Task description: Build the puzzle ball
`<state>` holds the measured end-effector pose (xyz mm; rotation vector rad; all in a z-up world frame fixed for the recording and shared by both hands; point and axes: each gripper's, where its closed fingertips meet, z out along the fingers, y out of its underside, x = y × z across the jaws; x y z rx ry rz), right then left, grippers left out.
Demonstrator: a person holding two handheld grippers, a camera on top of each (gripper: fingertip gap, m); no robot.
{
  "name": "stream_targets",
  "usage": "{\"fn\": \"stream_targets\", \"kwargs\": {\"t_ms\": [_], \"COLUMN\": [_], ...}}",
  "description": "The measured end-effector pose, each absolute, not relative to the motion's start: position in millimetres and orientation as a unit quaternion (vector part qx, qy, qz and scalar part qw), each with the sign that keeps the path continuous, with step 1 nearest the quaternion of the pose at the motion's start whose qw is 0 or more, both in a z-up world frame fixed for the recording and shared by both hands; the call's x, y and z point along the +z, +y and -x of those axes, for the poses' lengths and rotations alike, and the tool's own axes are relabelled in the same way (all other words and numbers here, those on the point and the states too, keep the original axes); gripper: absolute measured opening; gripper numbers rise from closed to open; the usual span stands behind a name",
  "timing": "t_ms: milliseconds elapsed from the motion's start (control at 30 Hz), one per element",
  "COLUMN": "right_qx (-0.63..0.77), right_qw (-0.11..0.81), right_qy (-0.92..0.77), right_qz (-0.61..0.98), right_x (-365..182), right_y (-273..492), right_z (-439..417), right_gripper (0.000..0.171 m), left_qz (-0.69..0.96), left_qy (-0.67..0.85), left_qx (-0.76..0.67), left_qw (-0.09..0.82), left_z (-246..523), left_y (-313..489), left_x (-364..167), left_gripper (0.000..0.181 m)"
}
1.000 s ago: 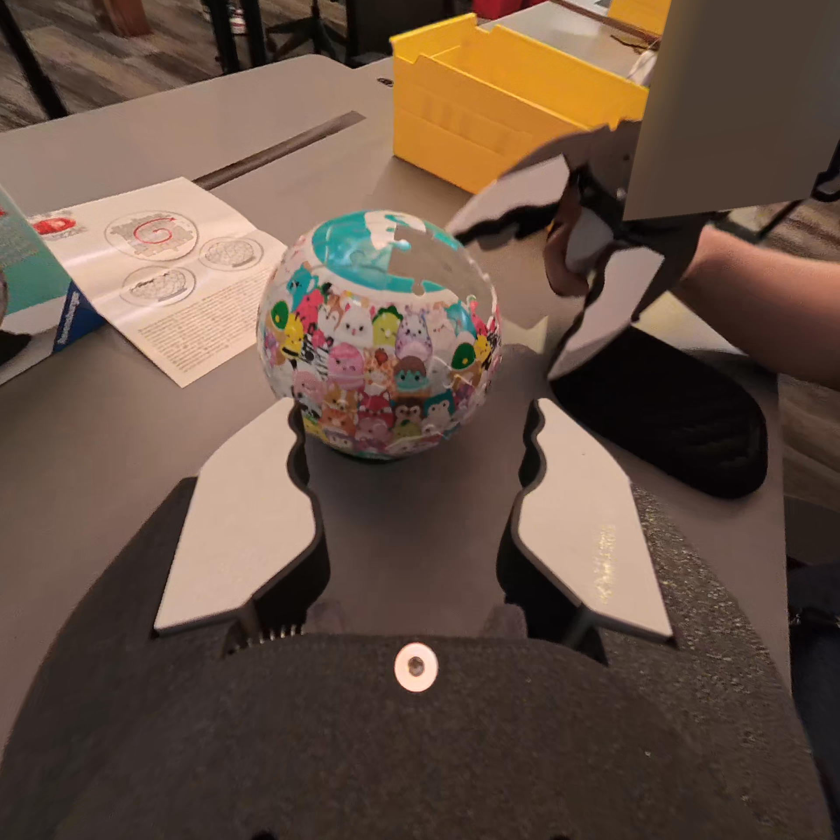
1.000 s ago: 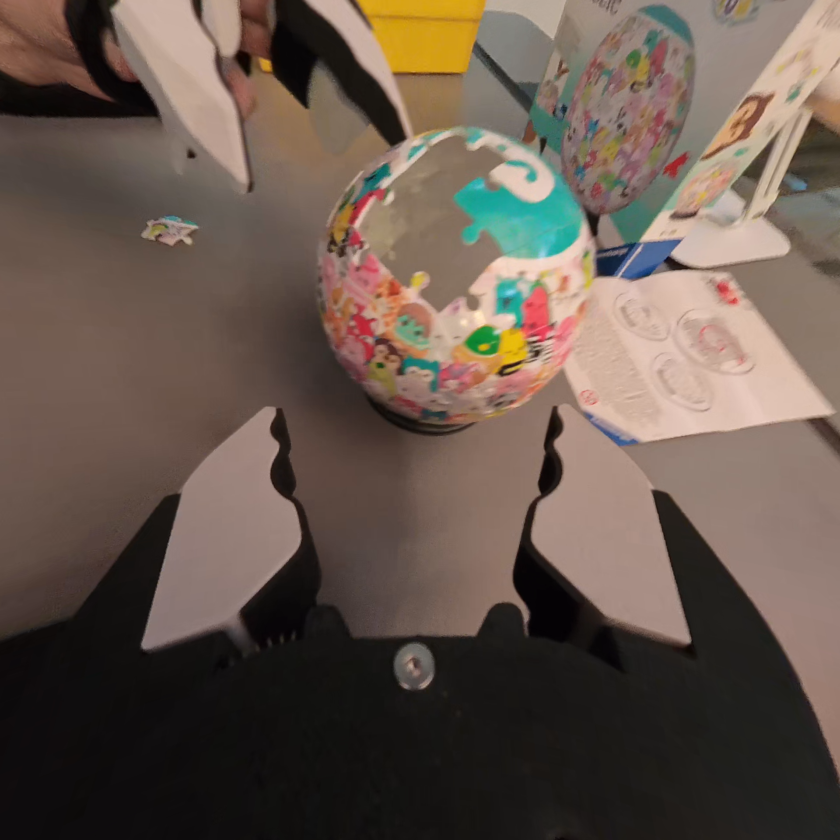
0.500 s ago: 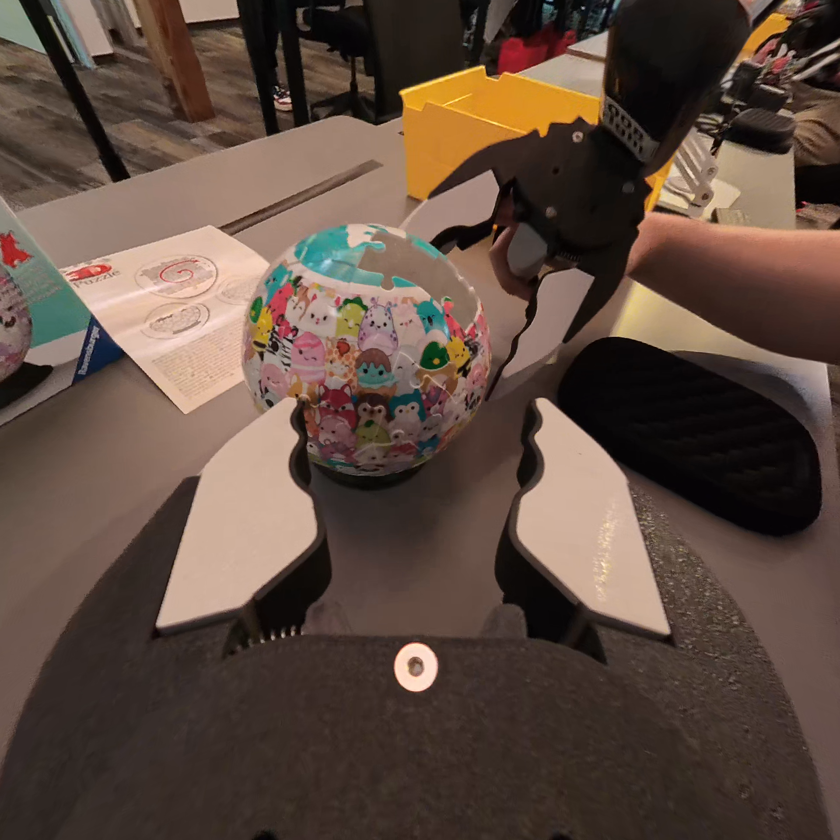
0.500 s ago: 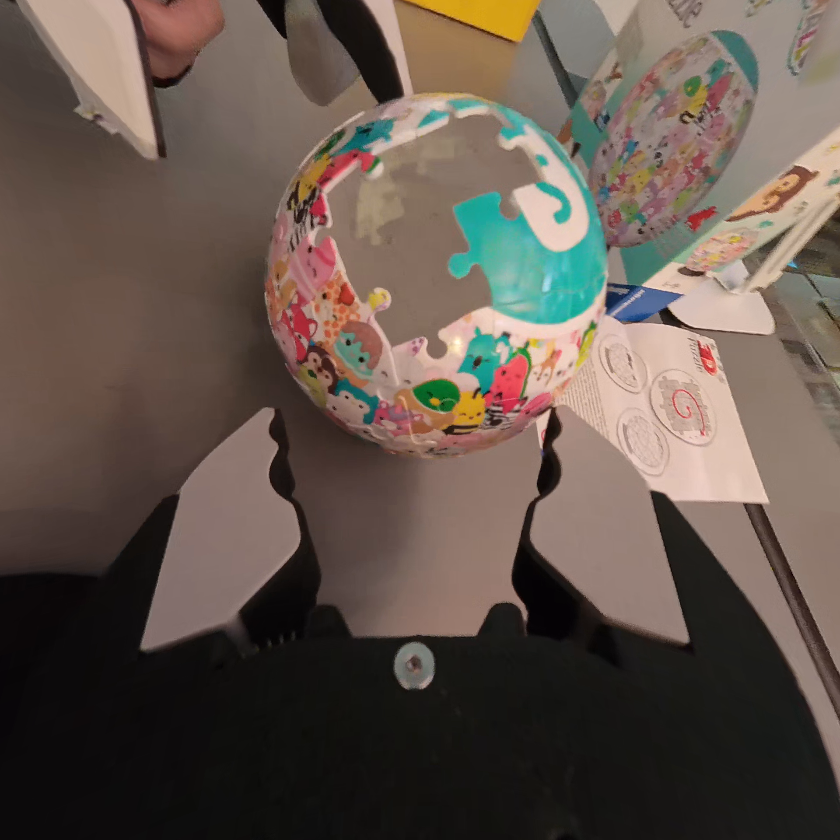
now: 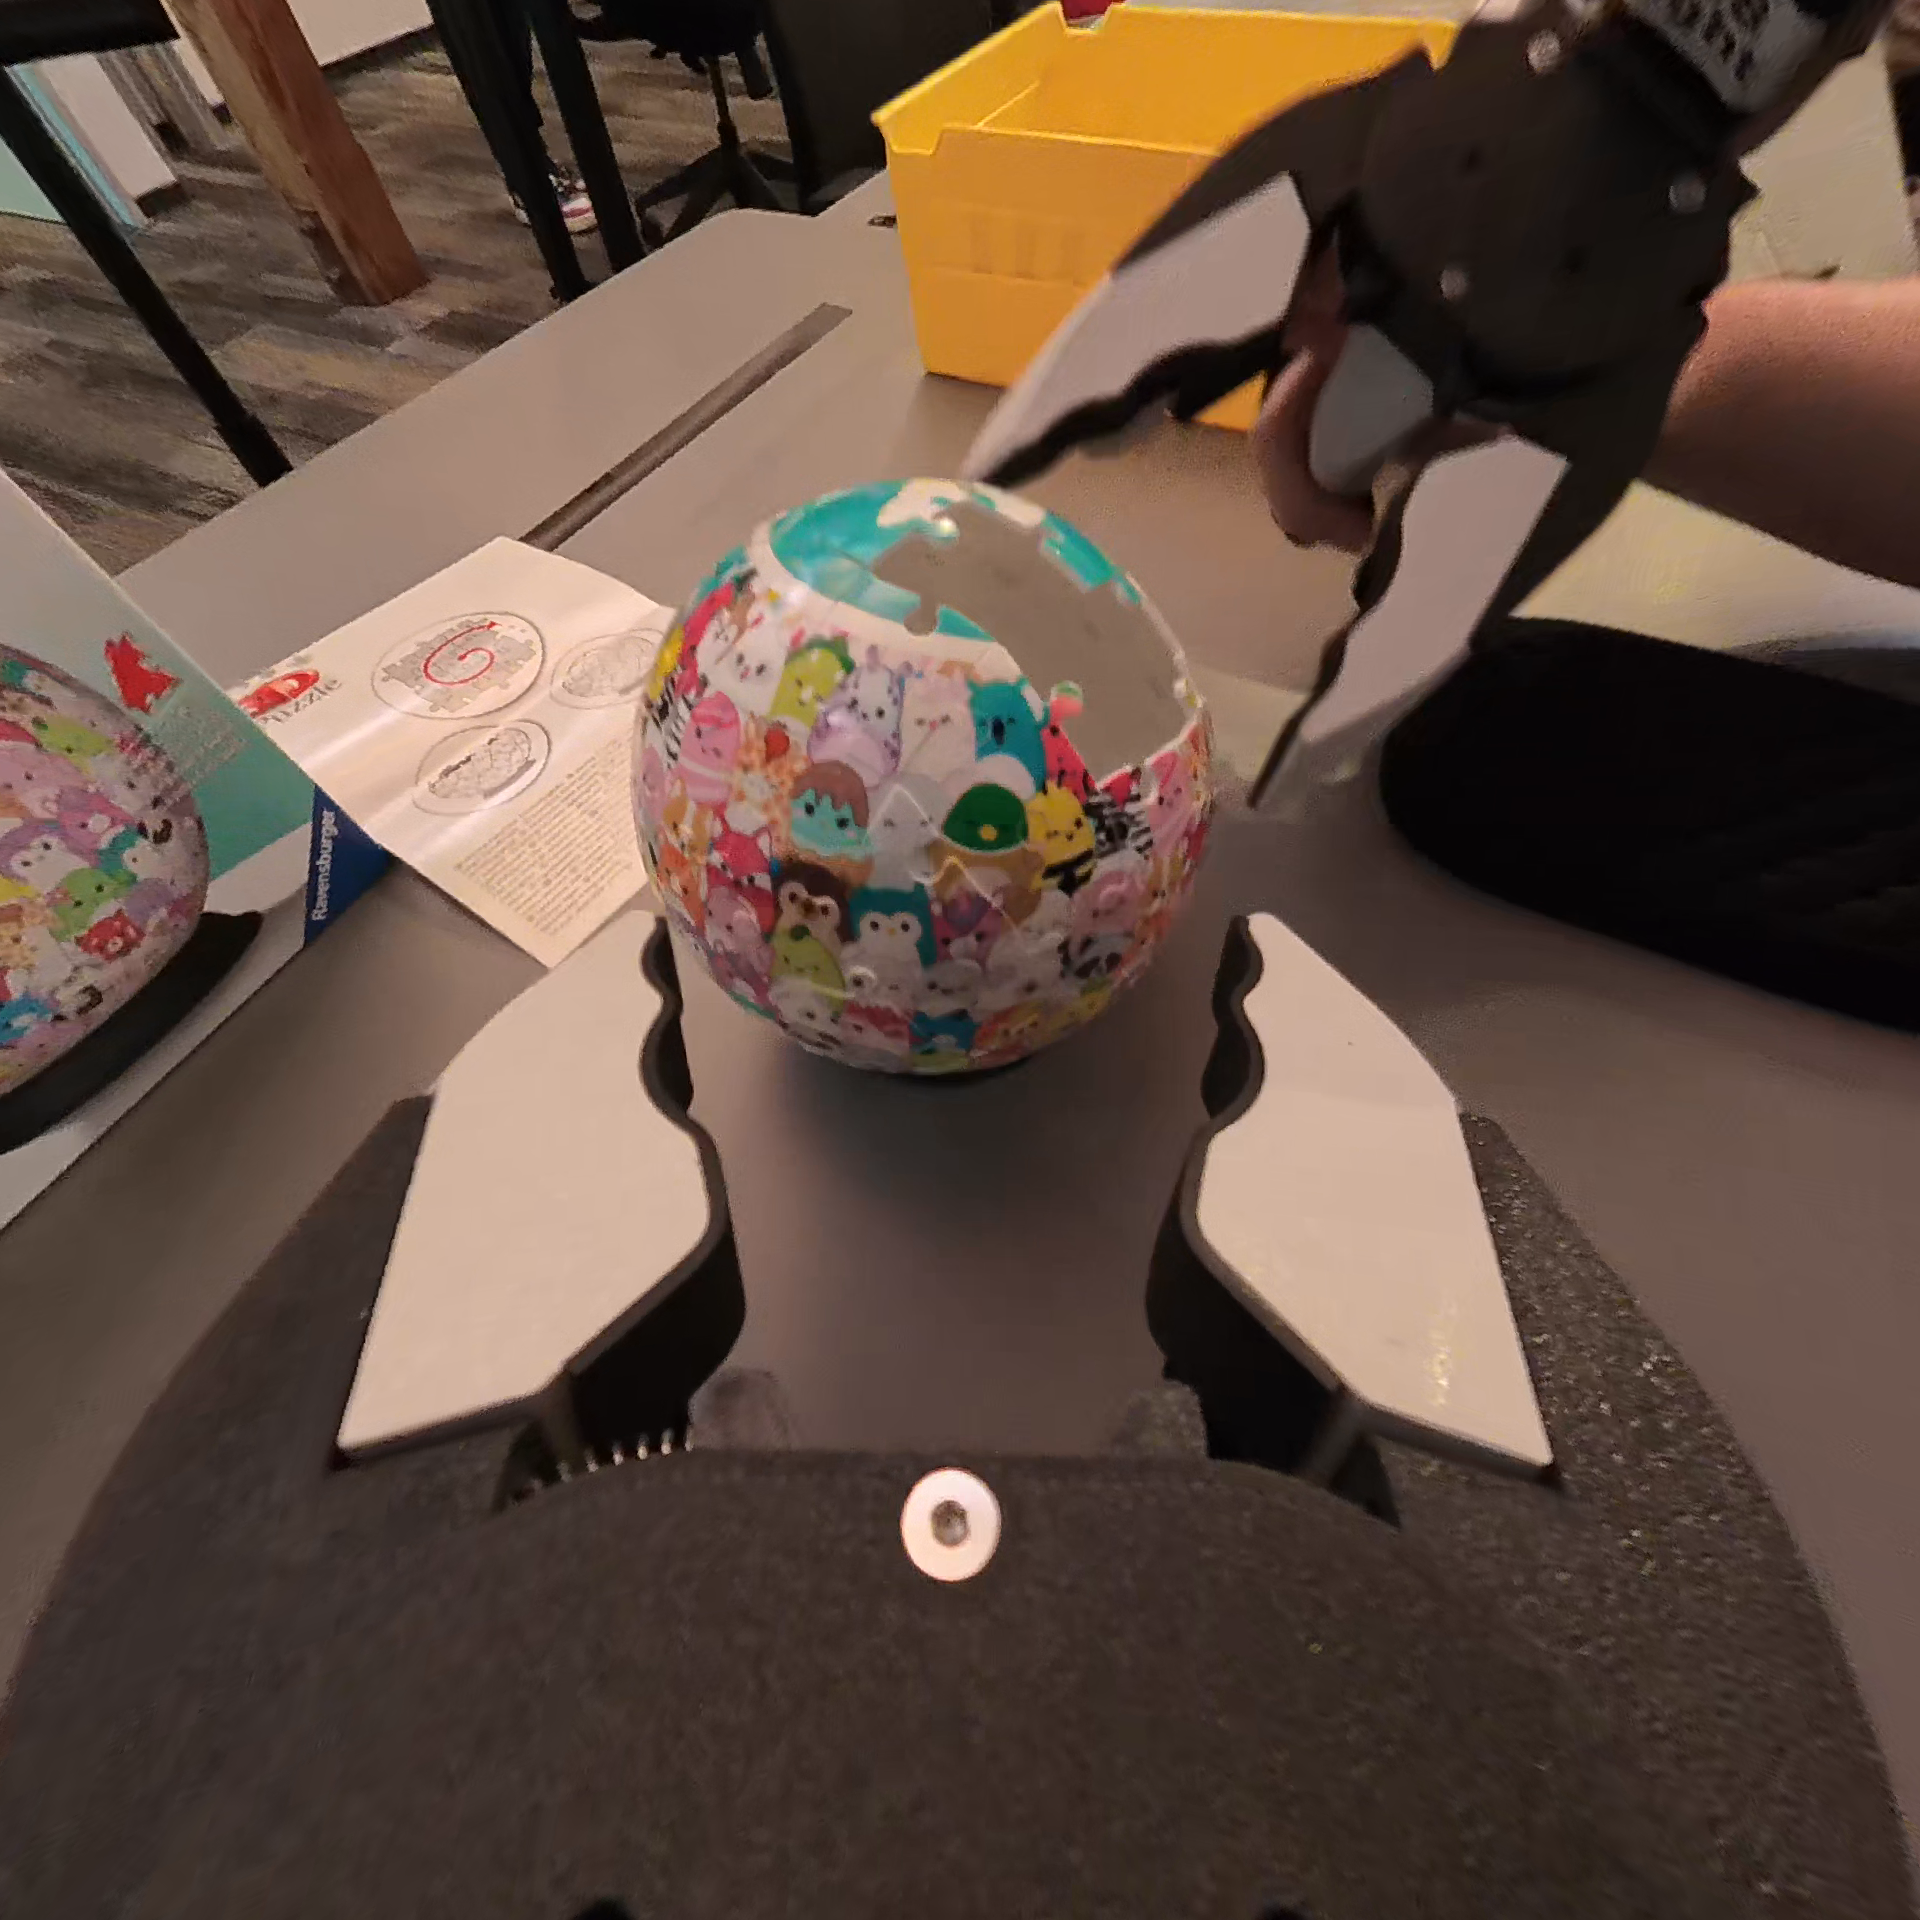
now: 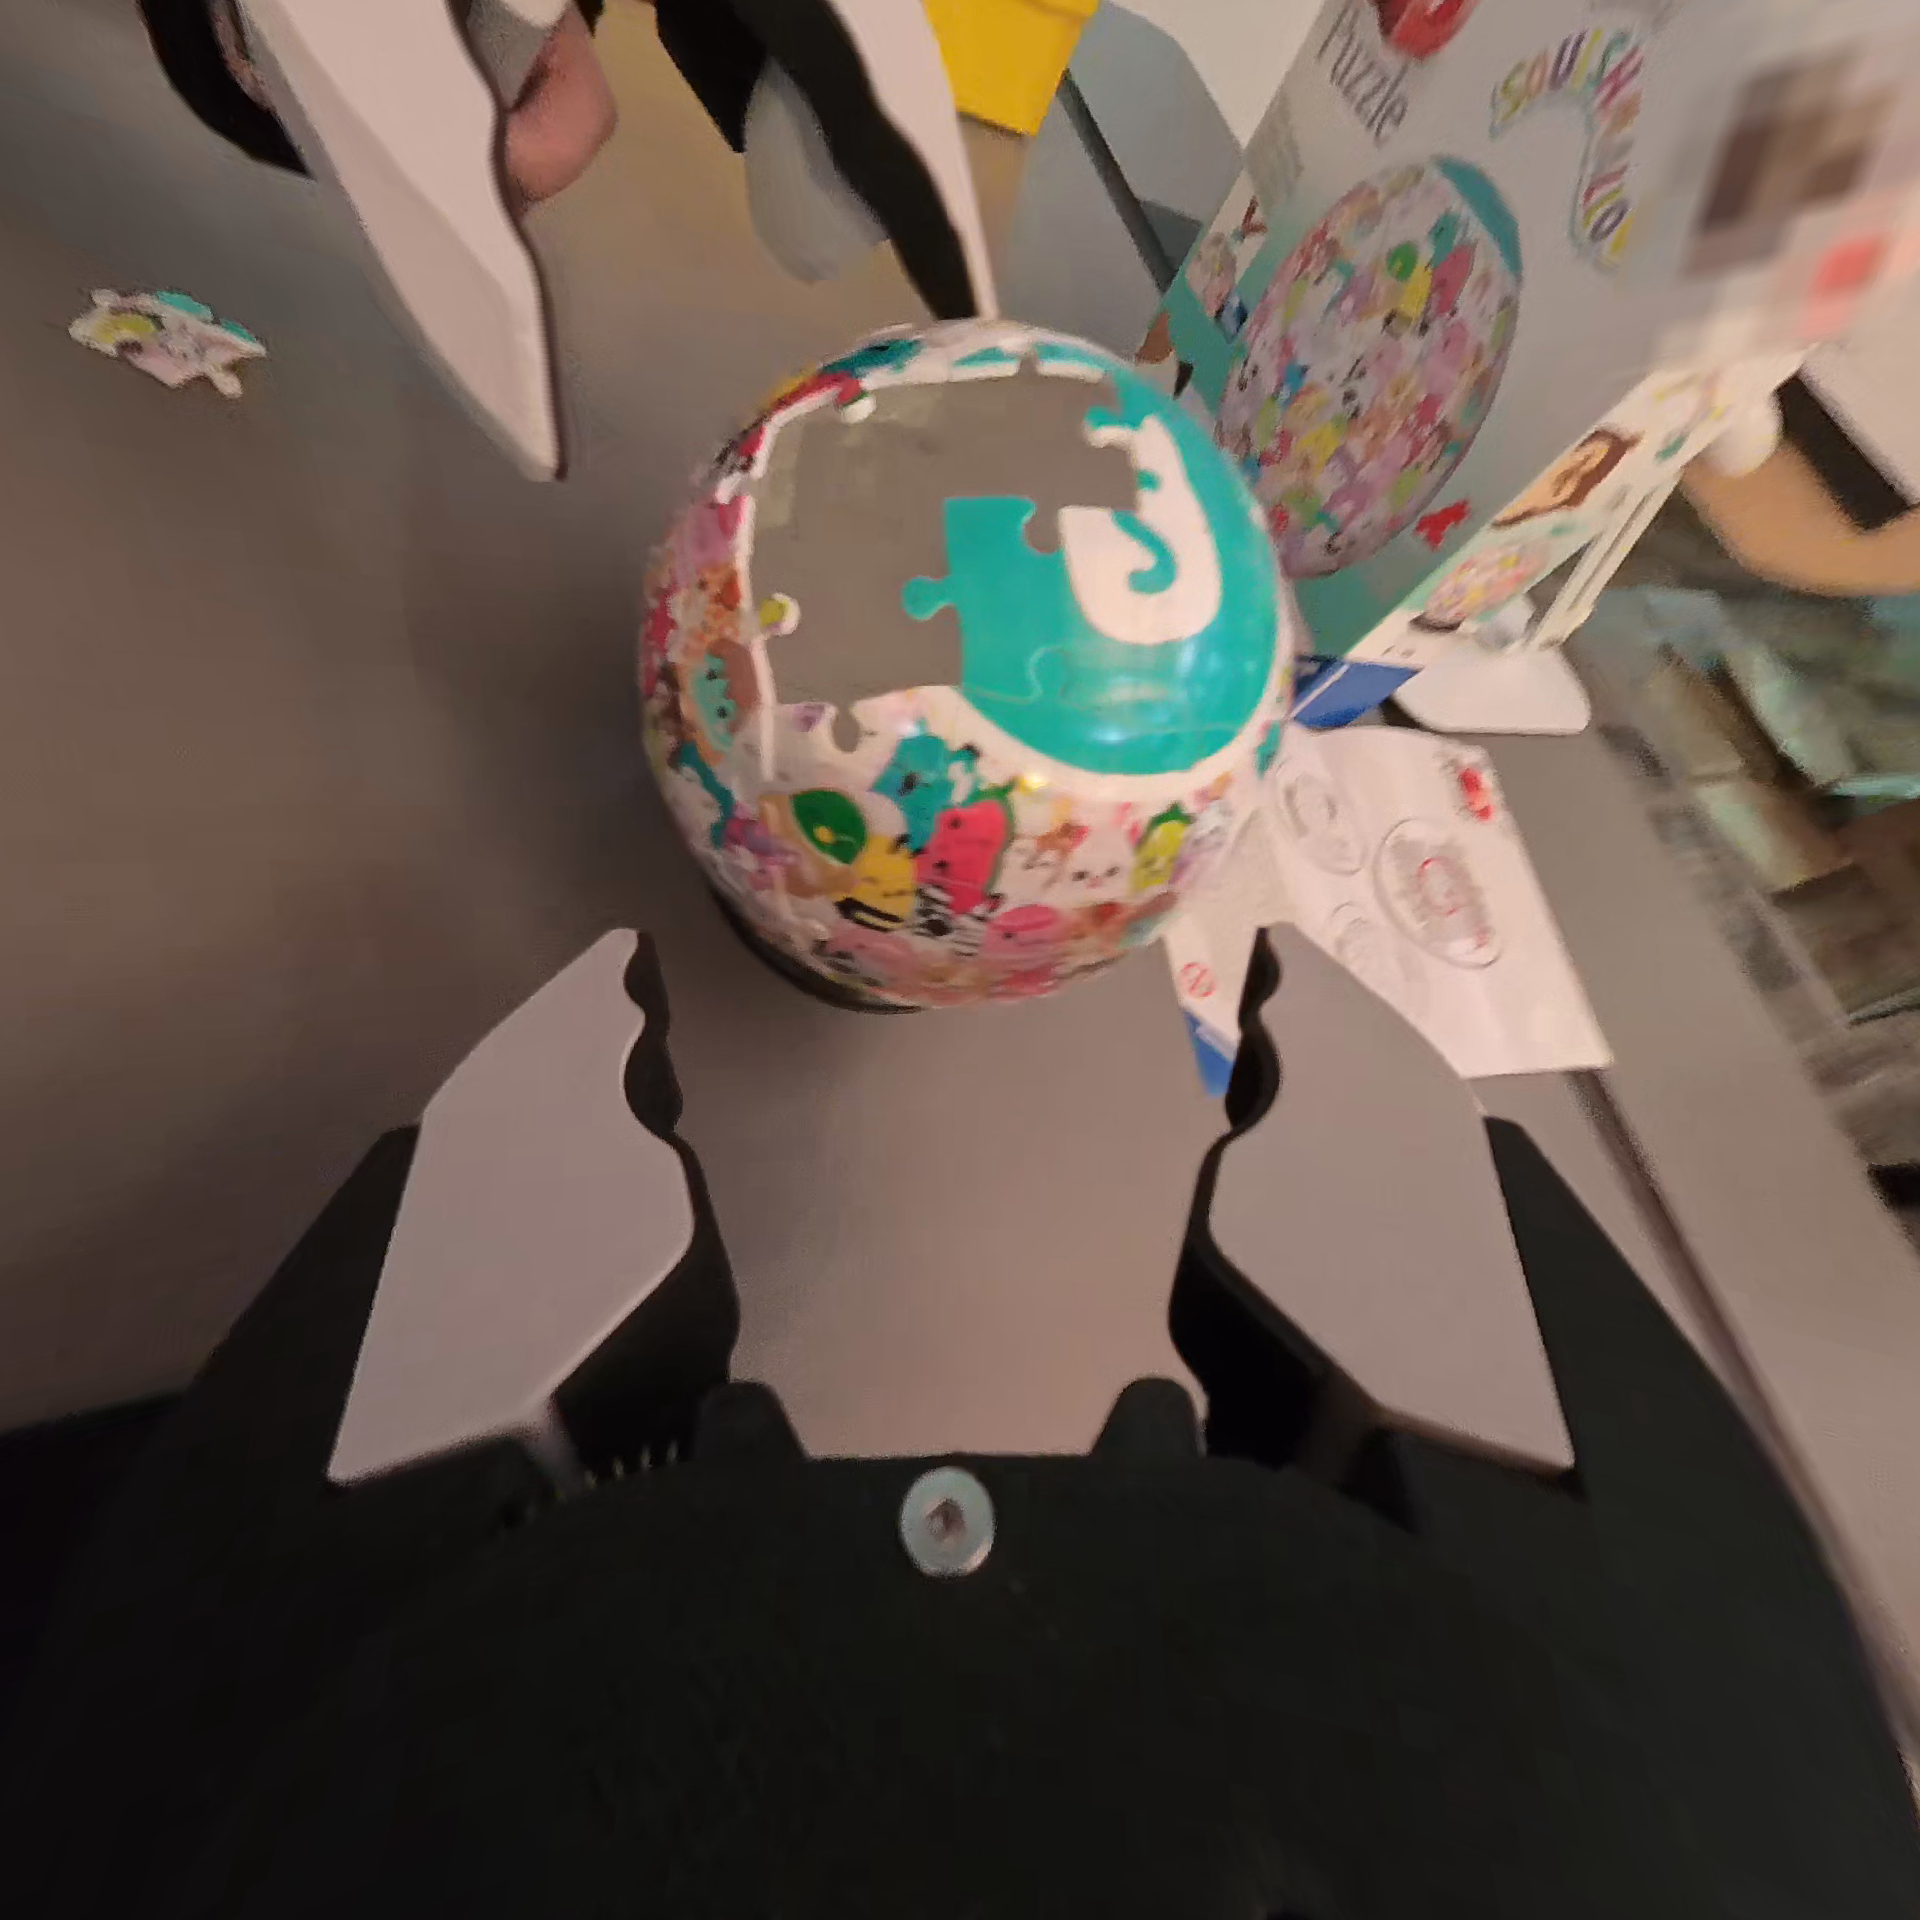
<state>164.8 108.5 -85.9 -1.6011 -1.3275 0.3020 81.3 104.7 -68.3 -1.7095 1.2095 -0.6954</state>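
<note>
The puzzle ball [image 5: 920,790] stands on a small black stand on the grey table. It is covered in colourful cartoon animals, with a teal cap and an open gap in its top; it also shows in the right wrist view [image 6: 966,665]. My left gripper [image 5: 945,956] is open and empty, its fingertips level with the near lower sides of the ball. My right gripper [image 6: 945,956] is open and empty, above and short of the ball. It shows in the left wrist view [image 5: 1127,634] over the ball's far right. A loose puzzle piece [image 6: 166,338] lies on the table.
The puzzle box [image 5: 104,831] and an instruction sheet [image 5: 468,727] lie left of the ball. A yellow bin [image 5: 1039,208] stands behind it. A black pad [image 5: 1662,810] lies to the right under a person's forearm. The left gripper [image 6: 758,390] shows beyond the ball in the right wrist view. It is some 20 cm from my left tips to the loose puzzle piece [image 6: 166,338].
My right gripper has lifted and drawn back from the ball, which looks smaller in its view. The loose piece has come back into view. My left gripper has shifted slightly; both stay open.
</note>
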Motion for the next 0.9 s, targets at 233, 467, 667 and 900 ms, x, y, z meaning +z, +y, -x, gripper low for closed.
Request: {"fn": "stream_targets", "kwargs": {"t_ms": [233,467,667,900], "right_qx": [0.162,0.146,0.125,0.142], "right_qw": [0.47,0.488,0.491,0.511], "right_qy": [-0.606,-0.558,-0.475,-0.391], "right_qz": [0.621,0.655,0.72,0.752], "right_x": [-87.6,-90.6,-92.9,-87.2], "right_y": [127.1,119.3,114.9,111.7], "right_z": [-157.3,-151.0,-148.4,-141.8], "right_gripper": [0.104,0.098,0.1,0.1], "left_qz": [0.689,0.665,0.636,0.635], "left_qy": [0.501,0.532,0.566,0.565], "left_qx": [-0.241,-0.277,-0.309,-0.296], "left_qw": [0.465,0.446,0.425,0.436], "left_z": [-85.7,-84.7,-84.9,-63.5], "left_y": [106.6,114.7,120.2,119.2], "left_x": [-80.7,-70.8,-67.8,-62.8], "left_gripper": [0.089,0.083,0.082,0.085]}}
